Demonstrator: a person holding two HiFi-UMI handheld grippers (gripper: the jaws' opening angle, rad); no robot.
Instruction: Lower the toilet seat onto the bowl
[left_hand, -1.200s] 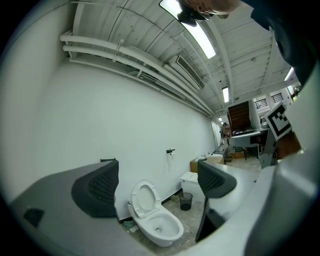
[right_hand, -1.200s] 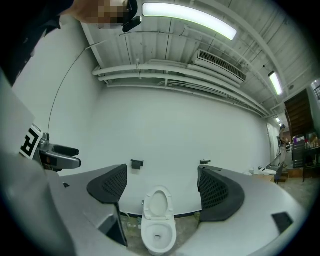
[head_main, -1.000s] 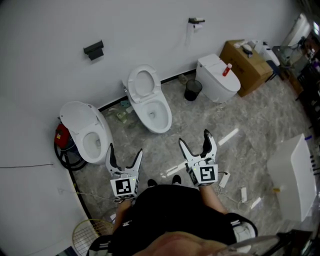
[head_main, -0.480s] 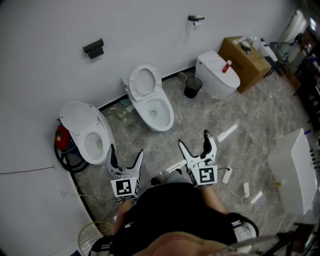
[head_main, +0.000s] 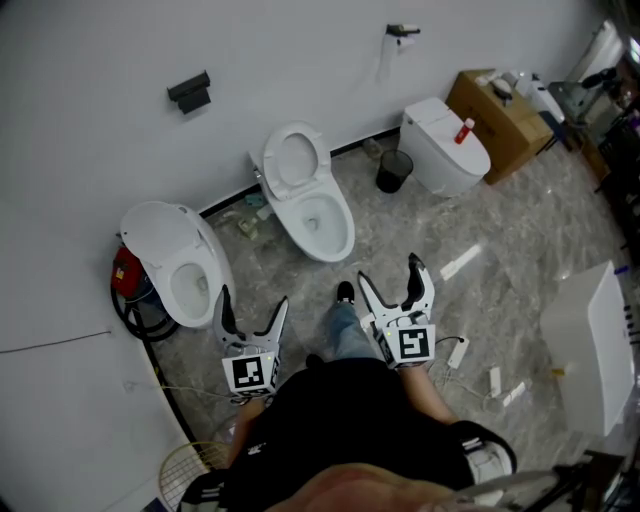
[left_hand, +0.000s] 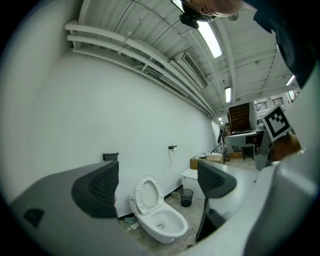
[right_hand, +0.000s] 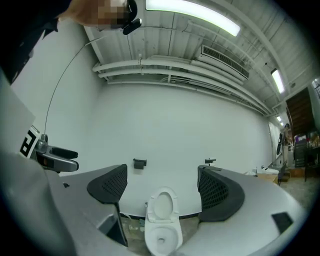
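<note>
A plain white wall (head_main: 300, 60) and a grey marbled floor (head_main: 500, 230) make up this room, with three white ceramic toilets along the foot of the wall. The middle open white toilet (head_main: 318, 222) is straight ahead of me. An open white toilet on the left (head_main: 180, 265) sits near my left side, and a closed white toilet on the right (head_main: 445, 145) stands beside a brown cardboard box (head_main: 505, 110).

The oval white toilet seat (head_main: 292, 160) of the middle one stands raised, leaning back towards the wall, off the bowl.

My left tongs (head_main: 253, 300) are spread wide with nothing between them. In the left gripper view the middle toilet shows in the gap, well apart from the tips. My right tongs (head_main: 389, 275) are equally wide and empty, and the raised seat sits framed between their two dark pads, far off.

A small black round waste bin (head_main: 393, 170) stands on the floor between the middle and right toilets. My black shoe (head_main: 344, 292) is planted just ahead, between the two tongs.
</note>
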